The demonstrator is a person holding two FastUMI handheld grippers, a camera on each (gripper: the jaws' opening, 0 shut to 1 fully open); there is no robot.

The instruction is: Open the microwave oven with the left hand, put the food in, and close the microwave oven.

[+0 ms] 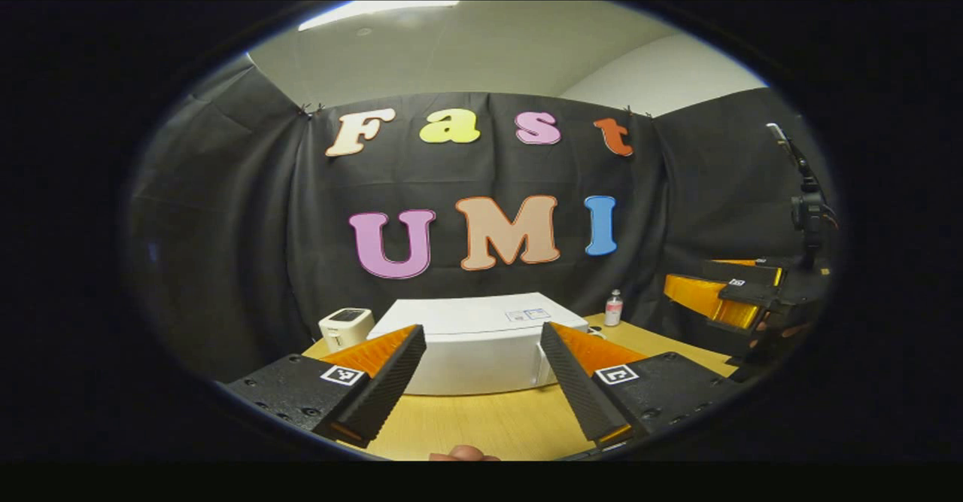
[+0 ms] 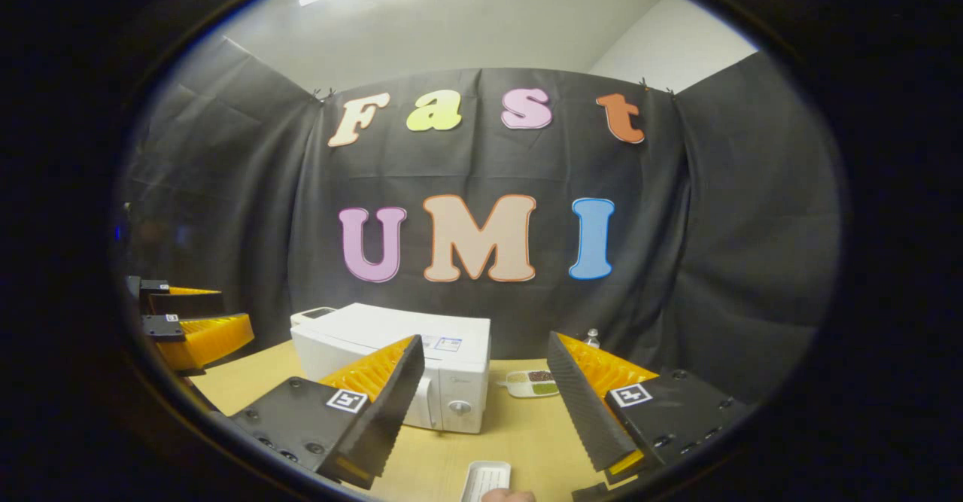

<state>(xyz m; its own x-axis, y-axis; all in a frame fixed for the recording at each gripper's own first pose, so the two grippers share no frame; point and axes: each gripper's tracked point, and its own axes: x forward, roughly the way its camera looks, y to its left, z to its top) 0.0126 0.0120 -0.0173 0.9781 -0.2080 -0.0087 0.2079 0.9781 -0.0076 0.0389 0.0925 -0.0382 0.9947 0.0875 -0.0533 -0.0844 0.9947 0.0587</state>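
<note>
Left gripper [image 1: 481, 381]: I see its 2 fingers spread apart, holding nothing.
Right gripper [image 2: 481, 397]: fingers wide apart too — empty.
Microwave oven [image 2: 391, 359]: door closed, standing on the wooden table [image 2: 527, 434] ahead of both grippers.
Food tray [image 2: 487, 481]: white, on the table's near edge.

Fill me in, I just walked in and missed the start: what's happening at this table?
A person holds a gripper in each hand above a wooden table. The left gripper and right gripper are both open, holding nothing. The white microwave has its door closed. A small white tray lies near the table's front edge, and a divided food dish sits beside the microwave.
</note>
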